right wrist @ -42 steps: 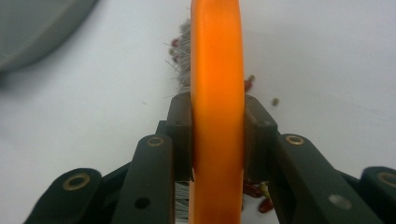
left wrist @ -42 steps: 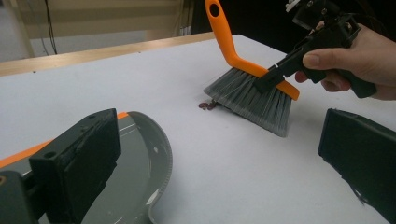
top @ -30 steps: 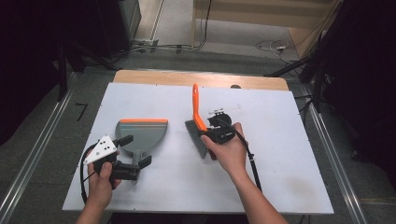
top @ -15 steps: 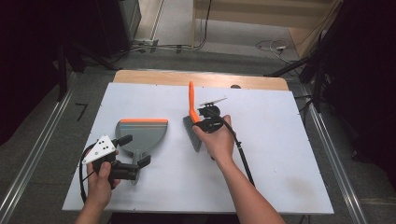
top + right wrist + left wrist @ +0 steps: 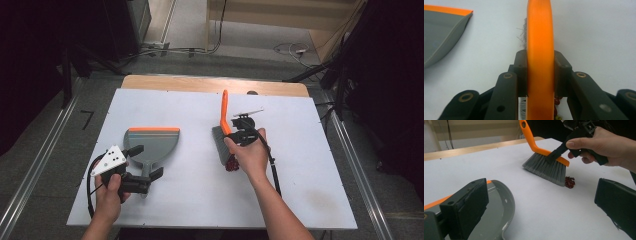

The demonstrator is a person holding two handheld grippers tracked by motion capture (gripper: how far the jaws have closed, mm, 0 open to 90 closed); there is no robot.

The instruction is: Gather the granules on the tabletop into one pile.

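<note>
Two tongs: R tongs (image 5: 239, 134) clamp brush (image 5: 223, 131) beside red bits (image 5: 569, 182); L tongs (image 5: 146, 171) spread wide over dustpan (image 5: 151, 142).

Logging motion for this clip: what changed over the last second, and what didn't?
The right gripper, shut on the brush, carried it leftward across the table, toward the dustpan; the bristles now sit beside the small red bits. The left gripper and dustpan stayed put.
</note>
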